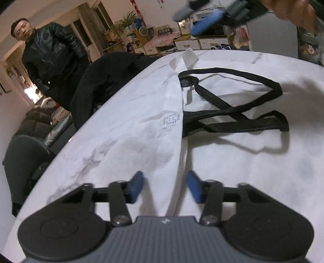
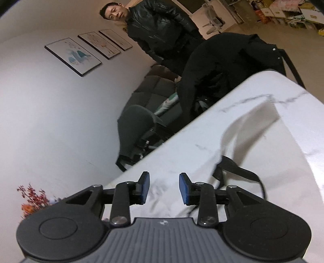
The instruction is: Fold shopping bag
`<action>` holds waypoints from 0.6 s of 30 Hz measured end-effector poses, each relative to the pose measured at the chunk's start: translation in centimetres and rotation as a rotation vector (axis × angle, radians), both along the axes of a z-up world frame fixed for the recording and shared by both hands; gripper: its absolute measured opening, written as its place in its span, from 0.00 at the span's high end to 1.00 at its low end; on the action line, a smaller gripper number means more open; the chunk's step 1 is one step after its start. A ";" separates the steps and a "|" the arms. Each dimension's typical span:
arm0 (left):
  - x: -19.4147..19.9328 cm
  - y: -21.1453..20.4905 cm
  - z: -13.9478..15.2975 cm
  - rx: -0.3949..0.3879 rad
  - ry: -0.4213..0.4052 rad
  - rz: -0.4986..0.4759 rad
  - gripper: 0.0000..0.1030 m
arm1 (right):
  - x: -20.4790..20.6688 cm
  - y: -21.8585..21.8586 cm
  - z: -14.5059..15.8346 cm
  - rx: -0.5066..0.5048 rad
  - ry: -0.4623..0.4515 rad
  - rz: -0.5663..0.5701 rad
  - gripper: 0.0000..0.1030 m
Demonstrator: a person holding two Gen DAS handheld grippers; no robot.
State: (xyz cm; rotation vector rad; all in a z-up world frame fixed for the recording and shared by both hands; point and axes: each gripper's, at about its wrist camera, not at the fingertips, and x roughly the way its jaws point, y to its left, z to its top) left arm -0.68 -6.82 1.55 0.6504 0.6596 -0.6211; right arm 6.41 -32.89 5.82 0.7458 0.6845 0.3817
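Observation:
A white shopping bag (image 1: pixel 154 125) lies flat on the white marble table (image 1: pixel 66 178), its black strap handles (image 1: pixel 239 113) sprawled to the right. My left gripper (image 1: pixel 165 187) hovers open just above the bag's near end, nothing between its blue pads. In the left wrist view my right gripper (image 1: pixel 200 18) hangs blurred at the top, above the far end of the bag. In the right wrist view my right gripper (image 2: pixel 164 188) is open and empty over the table, with a black handle (image 2: pixel 239 172) just right of its fingers and the bag (image 2: pixel 253 141) beyond.
A person in a black jacket (image 1: pixel 50 56) stands beyond the table's left edge. A black coat (image 1: pixel 105 85) is draped over a chair there. A grey chair (image 2: pixel 135 125) and a sofa (image 2: pixel 156 89) stand below. Shelves (image 1: pixel 162 40) fill the far room.

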 end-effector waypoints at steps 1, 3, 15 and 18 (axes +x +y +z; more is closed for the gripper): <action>0.2 0.1 0.0 -0.012 0.017 0.008 0.77 | -0.3 -0.3 -0.2 -0.001 0.002 -0.003 0.66; 0.7 0.4 0.3 -0.053 0.050 0.026 0.86 | -0.7 -1.0 -0.5 -0.005 0.003 -0.010 0.64; 4.0 4.2 4.0 -0.445 0.212 0.206 0.96 | -4.2 1.1 -0.5 -0.057 -0.049 0.142 0.57; 4.7 4.7 4.7 -0.514 0.244 0.244 0.96 | -4.8 3.2 -0.6 -0.076 -0.058 0.224 0.56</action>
